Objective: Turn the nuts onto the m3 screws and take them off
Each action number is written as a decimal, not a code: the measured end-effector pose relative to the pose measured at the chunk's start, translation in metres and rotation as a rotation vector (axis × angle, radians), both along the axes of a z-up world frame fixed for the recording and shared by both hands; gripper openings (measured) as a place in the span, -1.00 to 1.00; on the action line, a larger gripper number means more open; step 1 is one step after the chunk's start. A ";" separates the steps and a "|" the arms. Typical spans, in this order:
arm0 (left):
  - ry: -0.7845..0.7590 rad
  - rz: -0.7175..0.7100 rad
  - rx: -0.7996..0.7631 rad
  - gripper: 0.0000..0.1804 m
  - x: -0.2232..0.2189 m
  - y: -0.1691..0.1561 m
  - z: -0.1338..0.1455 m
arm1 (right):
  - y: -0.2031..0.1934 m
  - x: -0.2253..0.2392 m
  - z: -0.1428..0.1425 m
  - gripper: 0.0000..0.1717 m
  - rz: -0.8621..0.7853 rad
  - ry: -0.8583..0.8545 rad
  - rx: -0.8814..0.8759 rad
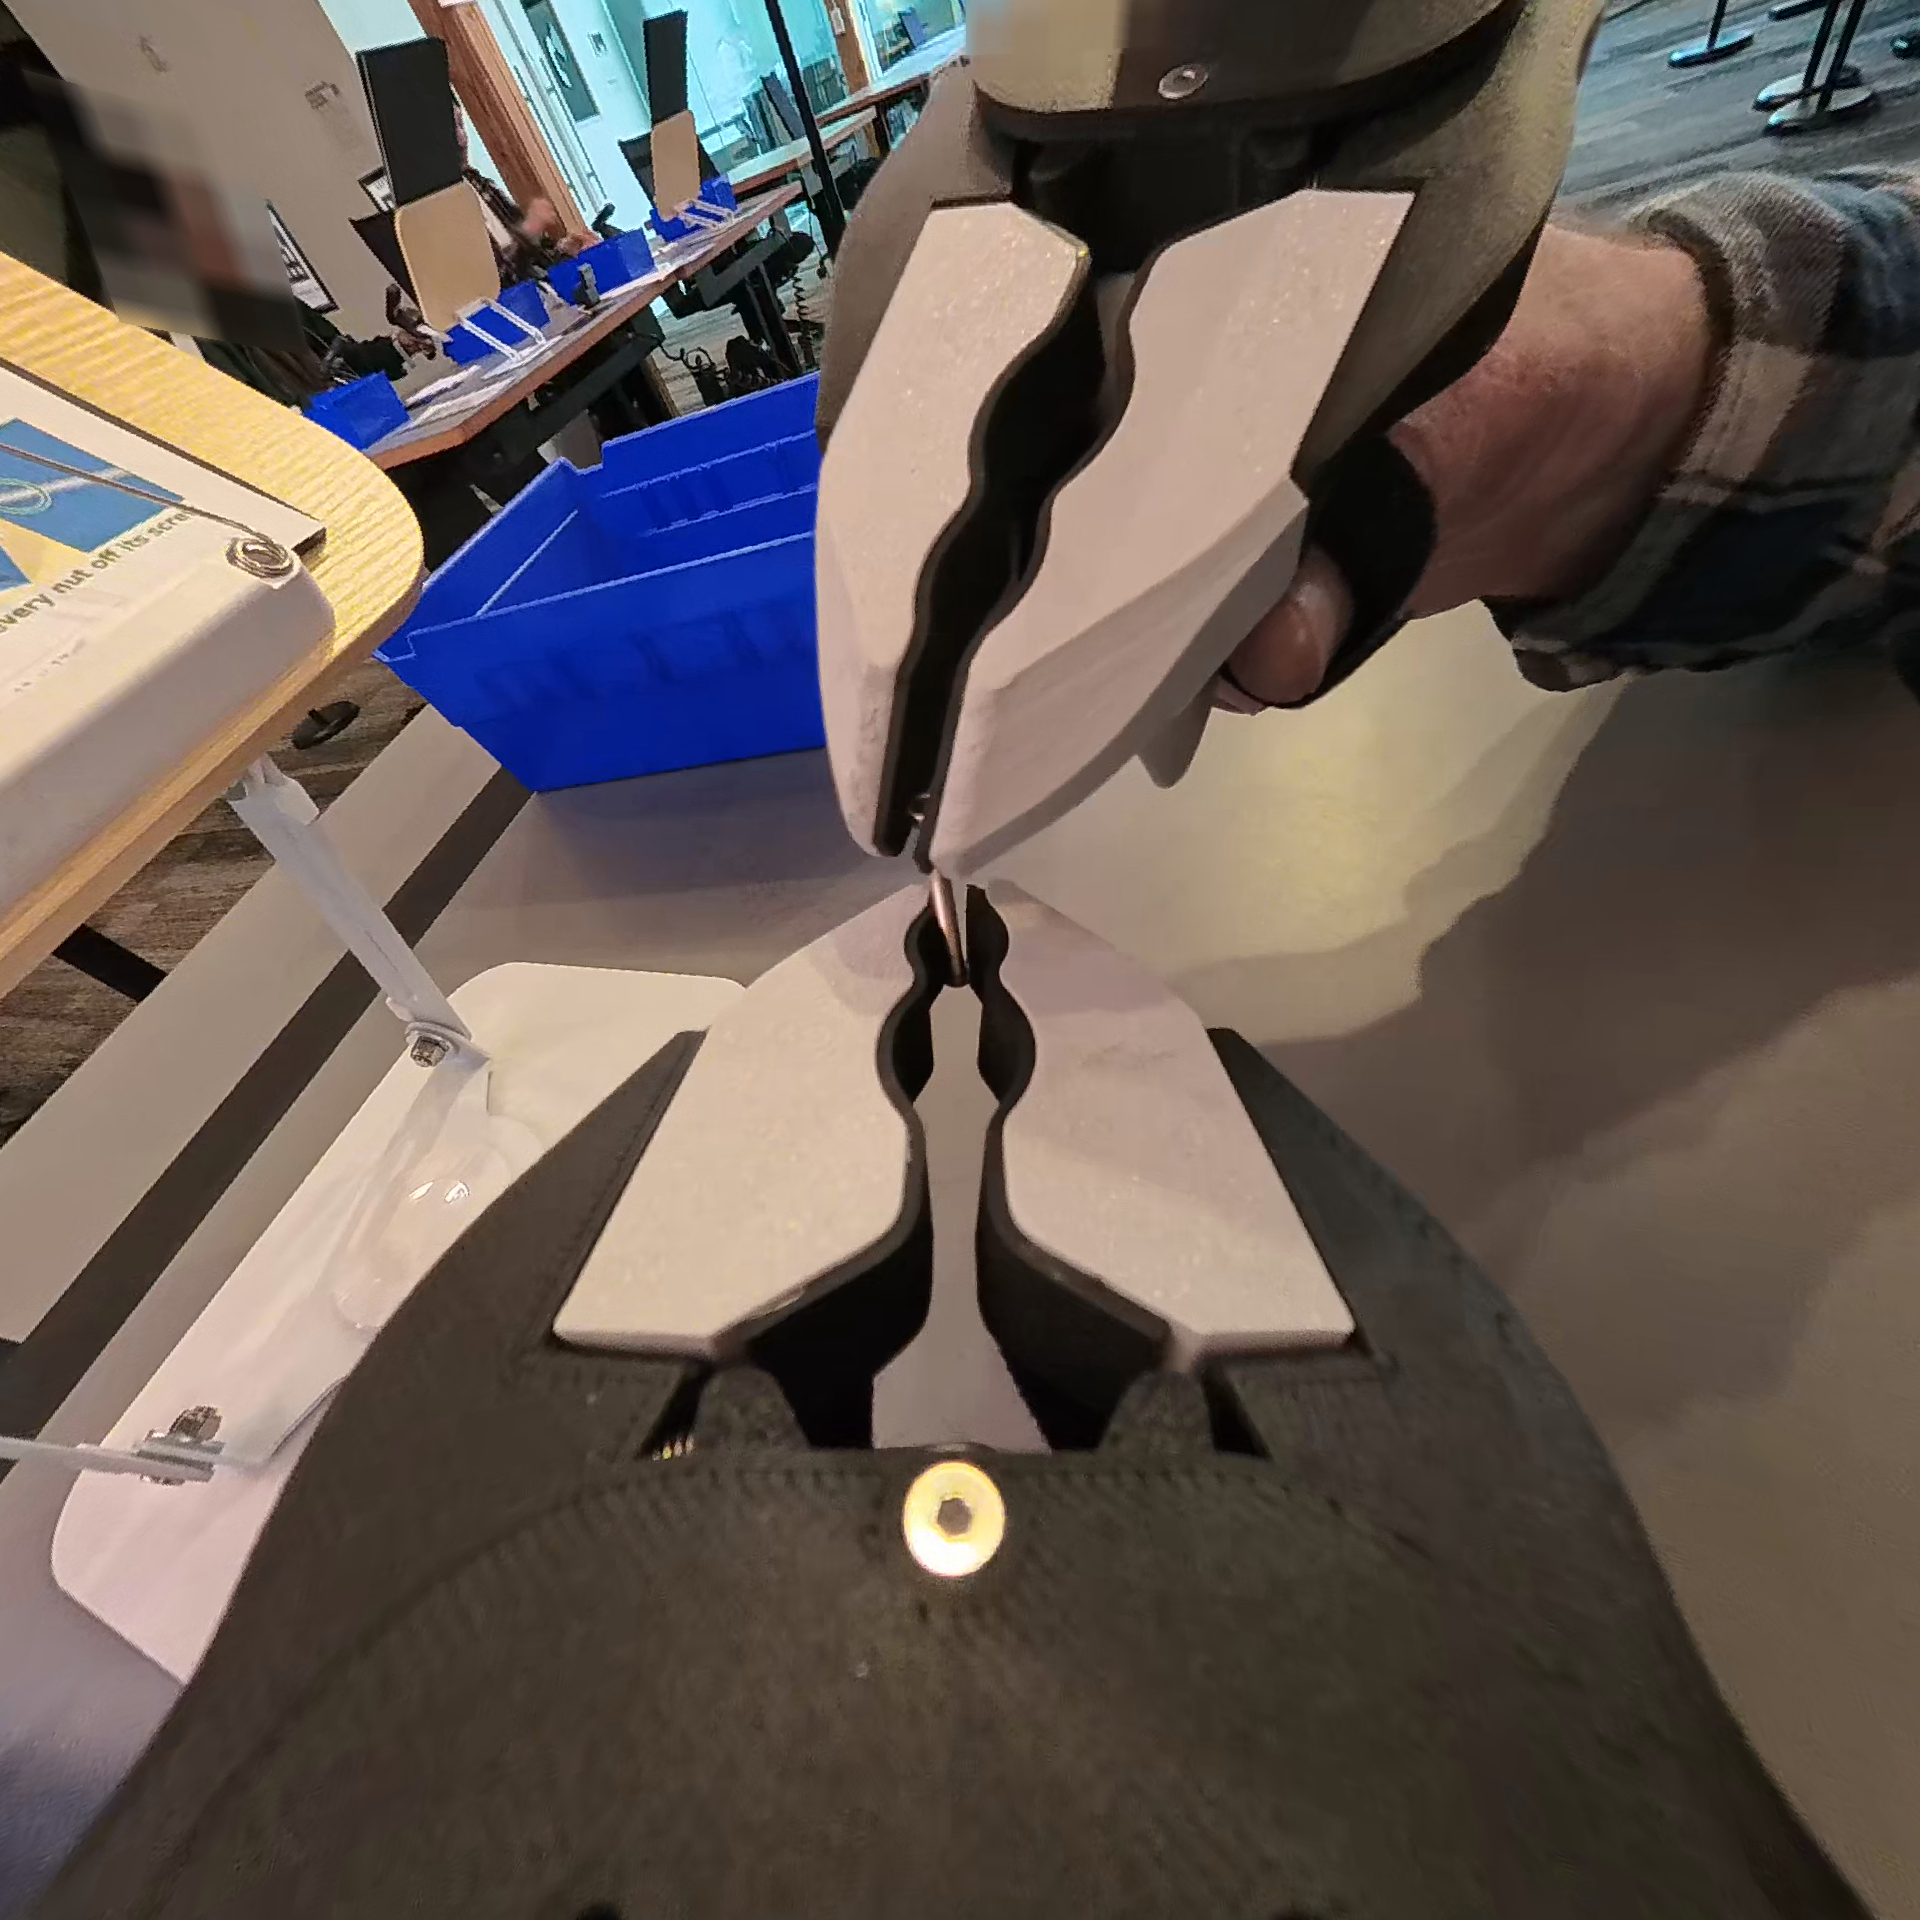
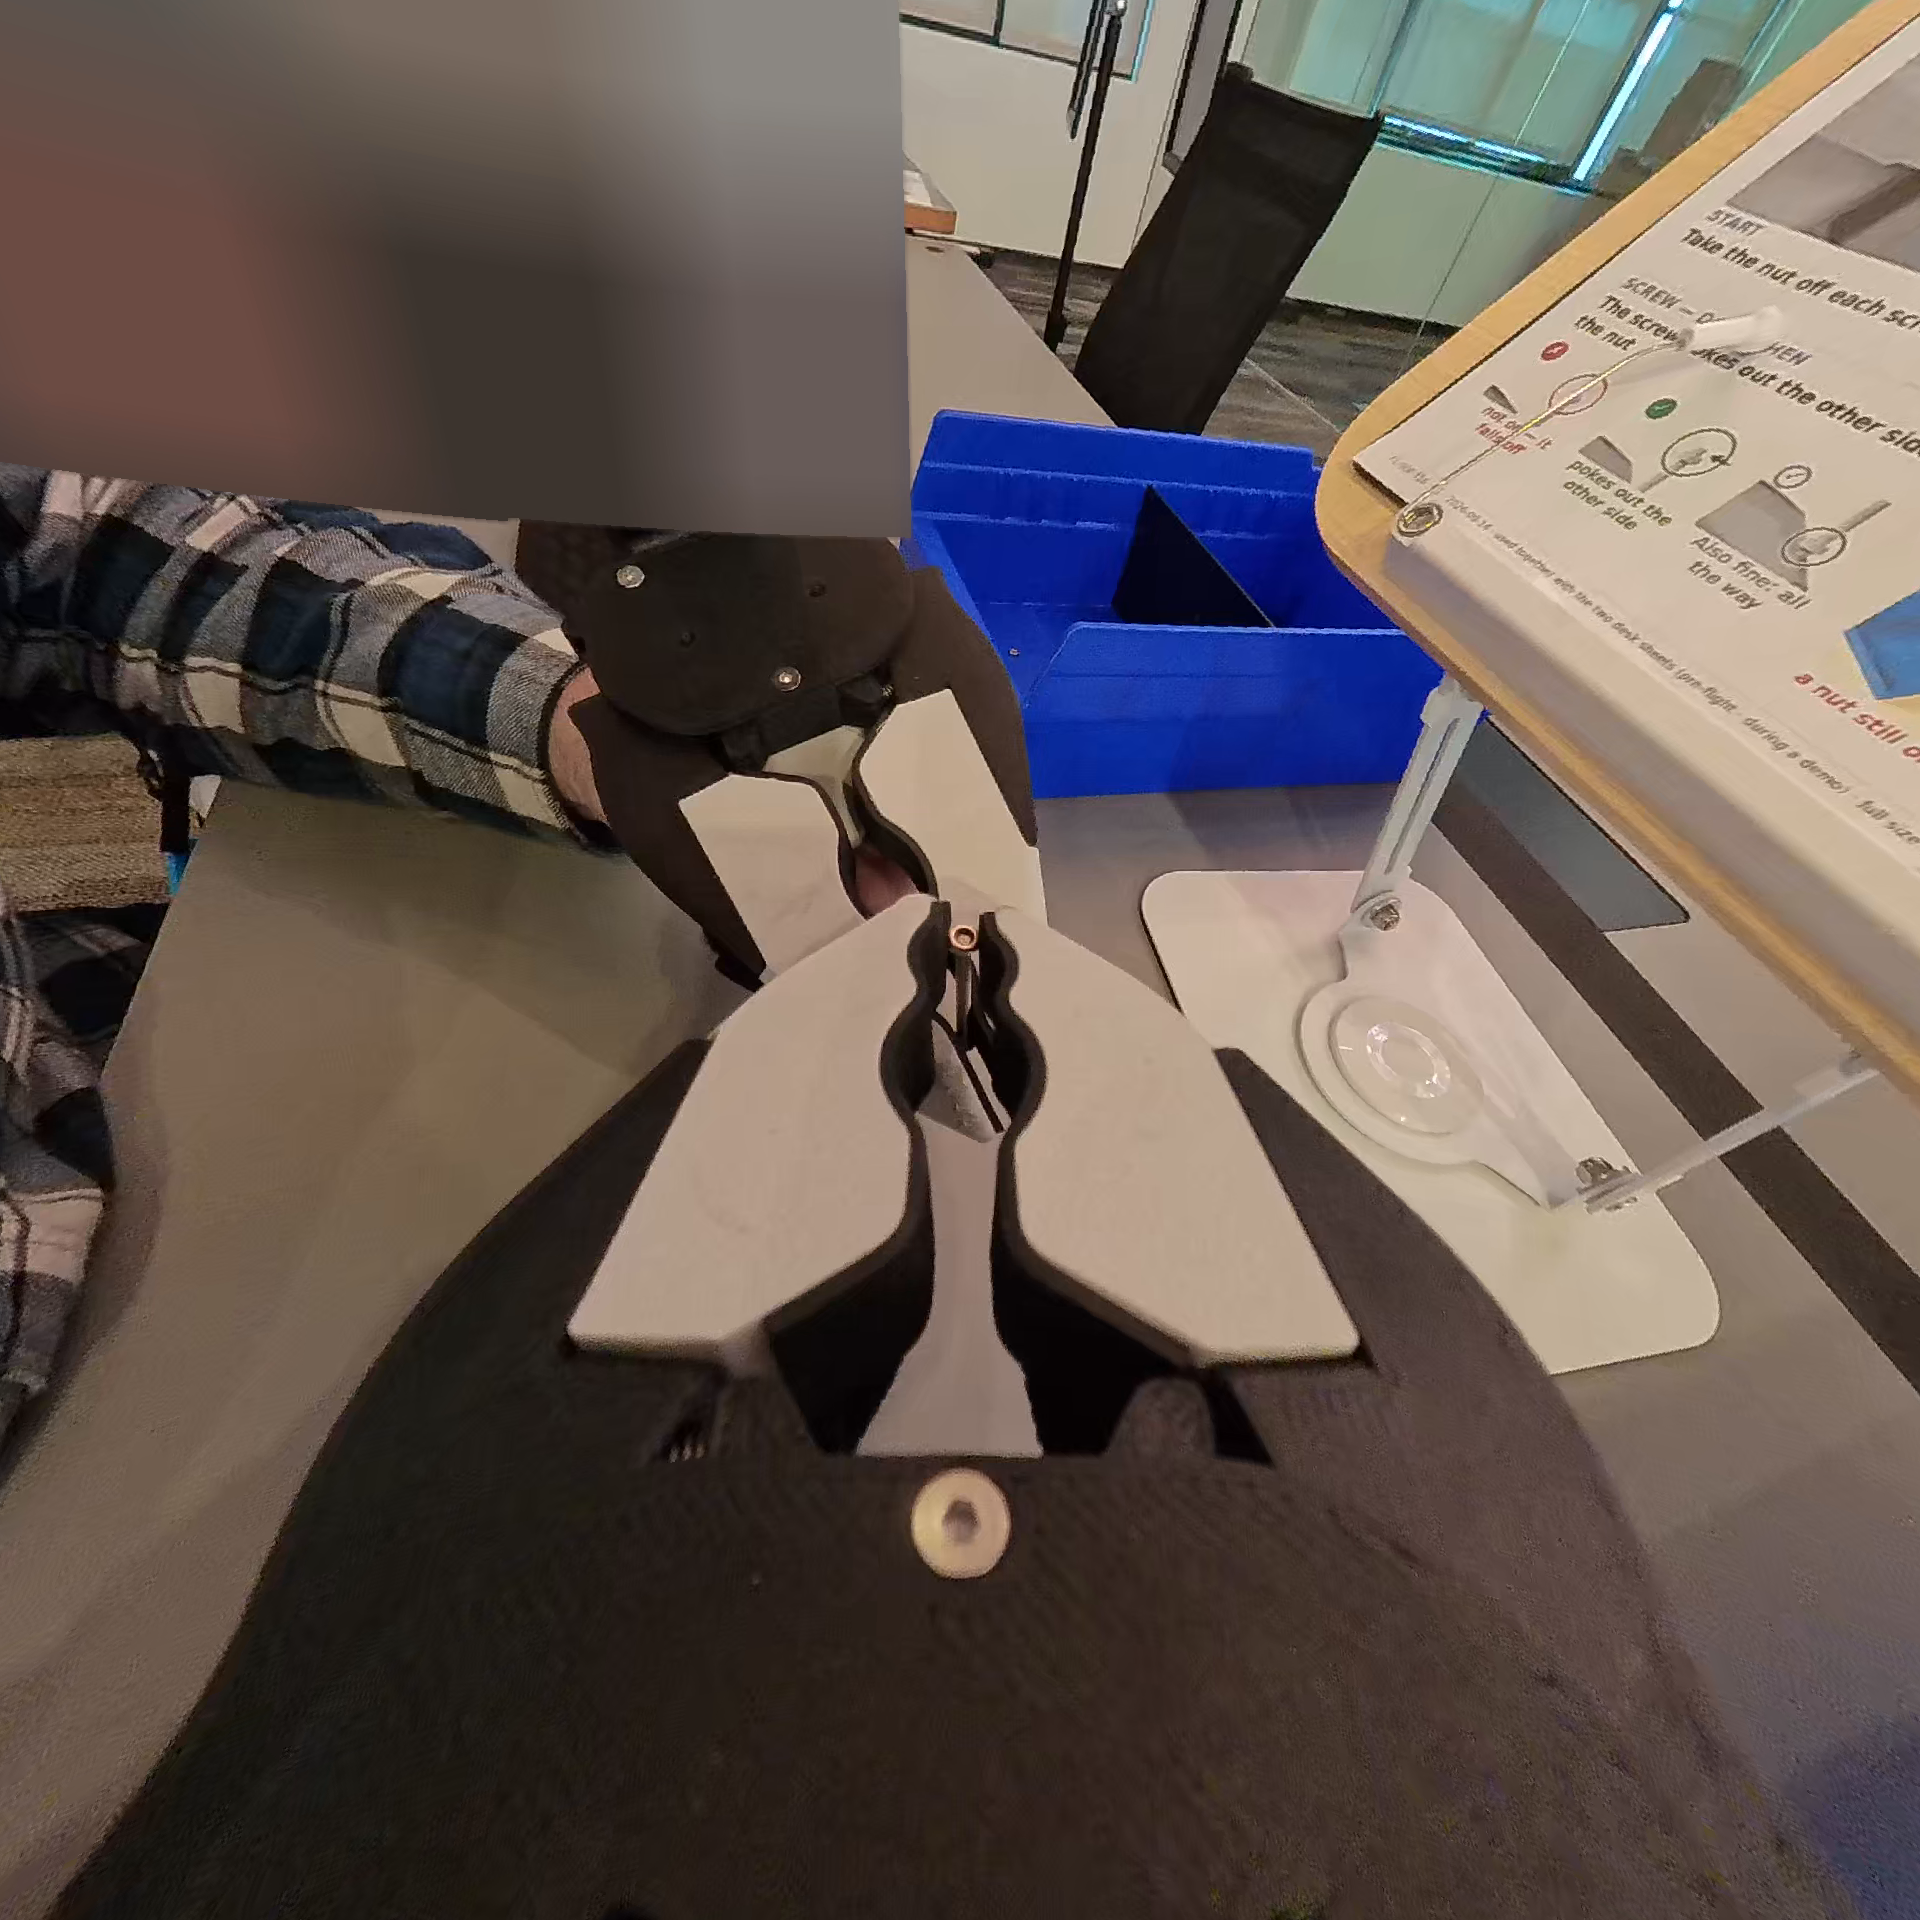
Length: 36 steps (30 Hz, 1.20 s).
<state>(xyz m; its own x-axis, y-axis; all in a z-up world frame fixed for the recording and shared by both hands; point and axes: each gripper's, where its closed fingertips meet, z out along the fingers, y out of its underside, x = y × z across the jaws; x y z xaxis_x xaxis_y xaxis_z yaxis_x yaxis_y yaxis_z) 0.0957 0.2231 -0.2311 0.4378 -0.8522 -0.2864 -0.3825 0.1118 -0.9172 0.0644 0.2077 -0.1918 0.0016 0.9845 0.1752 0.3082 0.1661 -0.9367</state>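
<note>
Screw (image 1: 947,928), small and metal, held above grey table (image 1: 1558,1195): thin shaft pinched in closed tips of left gripper (image 1: 951,940). Just past, tip to tip from above, right gripper (image 1: 918,836) clamped on its other end. Left, white stand base (image 1: 520,1008); far behind, blue bin (image 1: 623,623).

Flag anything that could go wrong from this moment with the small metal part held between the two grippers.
1. The screw is pinched only at the very fingertips of the left gripper and right gripper; a slight twist or pull could let it slip.
2. It hangs over the bare table, not the blue bin, so a drop might roll away.
3. The two sets of tips nearly meet and could knock together.
</note>
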 end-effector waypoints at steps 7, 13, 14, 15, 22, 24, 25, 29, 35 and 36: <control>-0.001 -0.003 -0.005 -0.96 0.000 0.000 0.000 | 0.001 0.001 -0.001 -0.89 -0.008 0.009 -0.011; -0.001 -0.008 -0.008 -0.96 0.001 0.000 -0.001 | 0.000 0.001 -0.001 -0.81 0.000 0.016 -0.016; -0.002 -0.012 -0.010 -0.96 0.001 -0.001 -0.001 | 0.000 0.001 0.000 -0.80 0.003 0.022 -0.018; -0.004 -0.016 -0.010 -0.96 0.001 -0.001 -0.001 | 0.001 0.002 0.001 -0.77 0.007 0.028 -0.024; -0.012 -0.036 -0.017 -0.96 0.002 -0.004 0.001 | -0.005 0.007 0.002 -0.83 0.103 0.038 -0.067; -0.013 -0.048 -0.019 -0.96 0.003 -0.006 0.001 | -0.007 0.008 0.001 -0.83 0.125 0.031 -0.066; -0.013 -0.051 -0.018 -0.96 0.004 -0.006 0.001 | -0.008 0.008 0.002 -0.82 0.140 0.040 -0.071; -0.022 -0.081 -0.027 -0.96 0.006 -0.011 0.001 | -0.009 0.009 0.004 -0.71 0.188 0.063 -0.097; -0.039 -0.095 -0.048 -0.96 0.007 -0.012 0.002 | -0.018 0.008 0.002 -0.67 0.261 0.066 -0.111; -0.042 -0.096 -0.051 -0.96 0.006 -0.012 0.002 | -0.019 0.007 0.001 -0.67 0.263 0.063 -0.111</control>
